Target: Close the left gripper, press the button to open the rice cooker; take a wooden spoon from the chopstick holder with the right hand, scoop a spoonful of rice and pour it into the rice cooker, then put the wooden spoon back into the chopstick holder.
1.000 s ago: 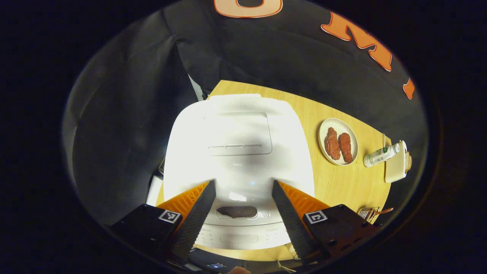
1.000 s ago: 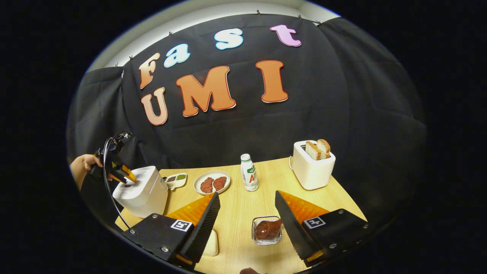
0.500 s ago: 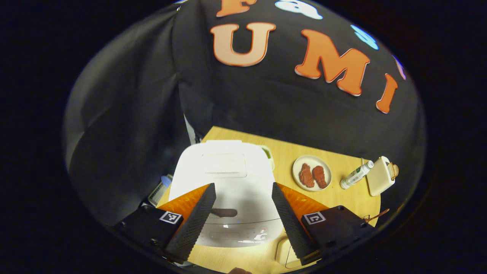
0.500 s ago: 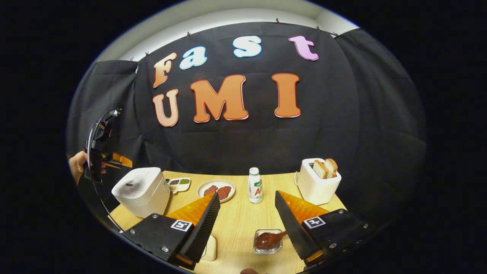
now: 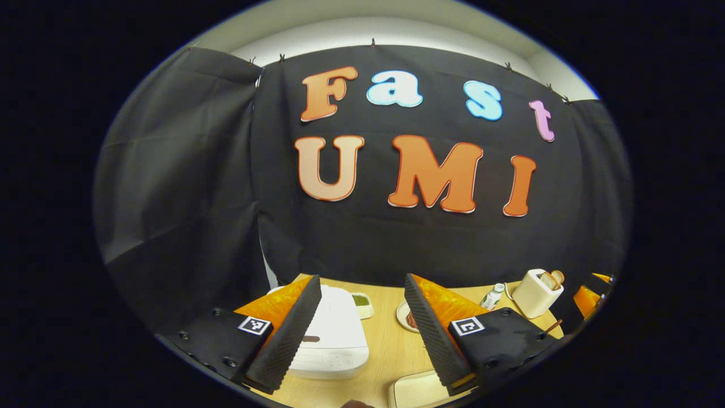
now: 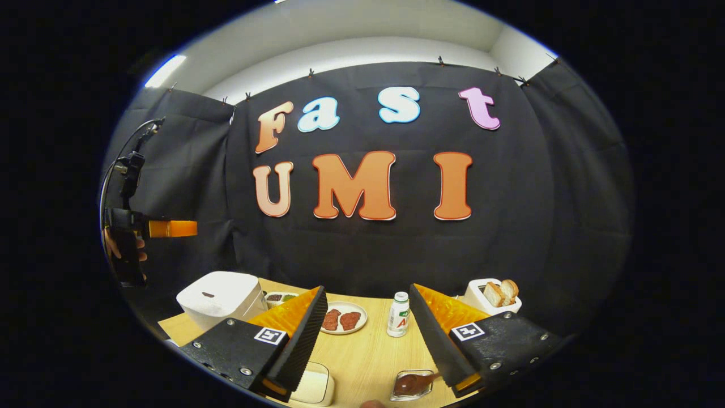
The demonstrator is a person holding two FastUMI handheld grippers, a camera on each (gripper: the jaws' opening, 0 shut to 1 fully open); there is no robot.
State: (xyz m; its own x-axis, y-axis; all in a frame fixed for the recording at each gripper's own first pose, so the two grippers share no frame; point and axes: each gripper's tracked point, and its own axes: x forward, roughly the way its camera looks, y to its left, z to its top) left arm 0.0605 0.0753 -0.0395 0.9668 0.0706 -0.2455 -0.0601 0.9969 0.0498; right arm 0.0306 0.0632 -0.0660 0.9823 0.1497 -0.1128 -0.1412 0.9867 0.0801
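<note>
Your left gripper (image 5: pixel 362 317) sits at the bottom of the left gripper view with its fingers spread wide apart and nothing between them. It is raised well clear of the rice cooker (image 5: pixel 334 340), which lies low in the frame, partly behind the left finger. The lid is down and flat, and the dark button (image 5: pixel 311 339) on its front edge looks unpressed, so judge the first step as not yet done: you have not brought the fingers together, and the cooker is not open.

In the right gripper view your right gripper (image 6: pixel 368 334) also stands open and empty at the bottom centre. The rice cooker (image 6: pixel 218 294) sits at lower left there, lid shut, with your other hand and its gripper (image 6: pixel 170 228) held high above it at the left edge.

A clear glass dish (image 6: pixel 412 385) with a wooden spoon (image 6: pixel 416 383) resting in it lies at the bottom edge, just under the right finger. Whether that dish is the chopstick holder you cannot tell. A plate of meat (image 6: pixel 342 318), a small bottle (image 6: pixel 399 321) and a toaster (image 6: pixel 491 297) stand further back on the table (image 6: pixel 368 357).

Everything is left to do: closing, pressing, taking the spoon, scooping, pouring, returning.
</note>
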